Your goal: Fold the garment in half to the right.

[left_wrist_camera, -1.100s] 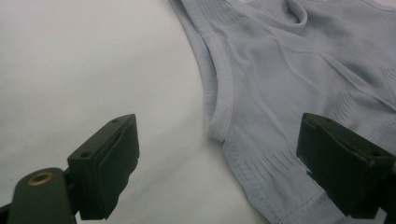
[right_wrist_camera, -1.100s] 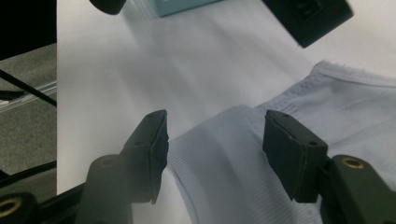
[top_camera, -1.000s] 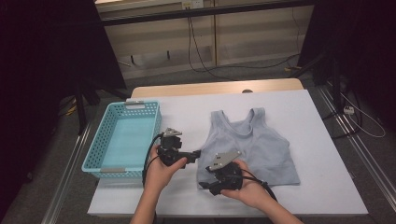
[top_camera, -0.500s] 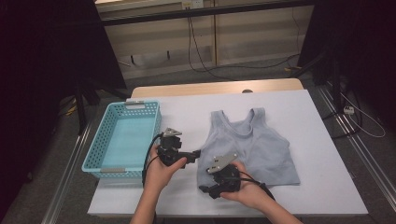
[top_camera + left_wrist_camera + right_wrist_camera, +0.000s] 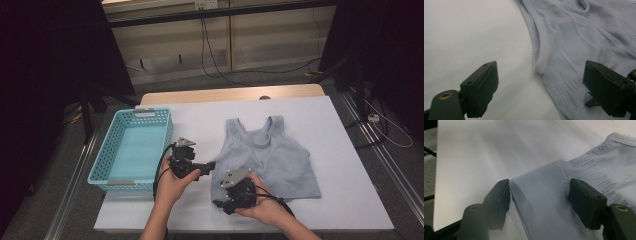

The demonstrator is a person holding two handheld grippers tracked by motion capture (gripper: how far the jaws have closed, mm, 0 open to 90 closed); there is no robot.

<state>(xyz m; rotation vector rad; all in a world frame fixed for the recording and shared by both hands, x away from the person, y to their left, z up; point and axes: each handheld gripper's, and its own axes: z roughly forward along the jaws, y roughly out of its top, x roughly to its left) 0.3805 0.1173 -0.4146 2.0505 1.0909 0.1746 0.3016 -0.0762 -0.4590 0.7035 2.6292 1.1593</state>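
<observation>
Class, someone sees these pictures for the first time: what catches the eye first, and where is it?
A pale blue tank top lies flat on the right of the white table. The left gripper and the right gripper sit at its near left edge, jaws open. A turquoise basket stands at the left.

White table (image 5: 340, 150) — a grey tank top (image 5: 280, 160) and turquoise basket (image 5: 131, 150) lie on it.

You have a soft knit cloth tank top (image 5: 270, 155), finely ribbed and matt, with stitched hems. It lies on your counter (image 5: 345, 135), which looks smooth, matt and white, edged in pale wood at the far side. Your basket (image 5: 131, 150) is perforated plastic, slightly glossy. Your fingers (image 5: 584, 200) look like matt black plastic with brass-coloured fittings.
</observation>
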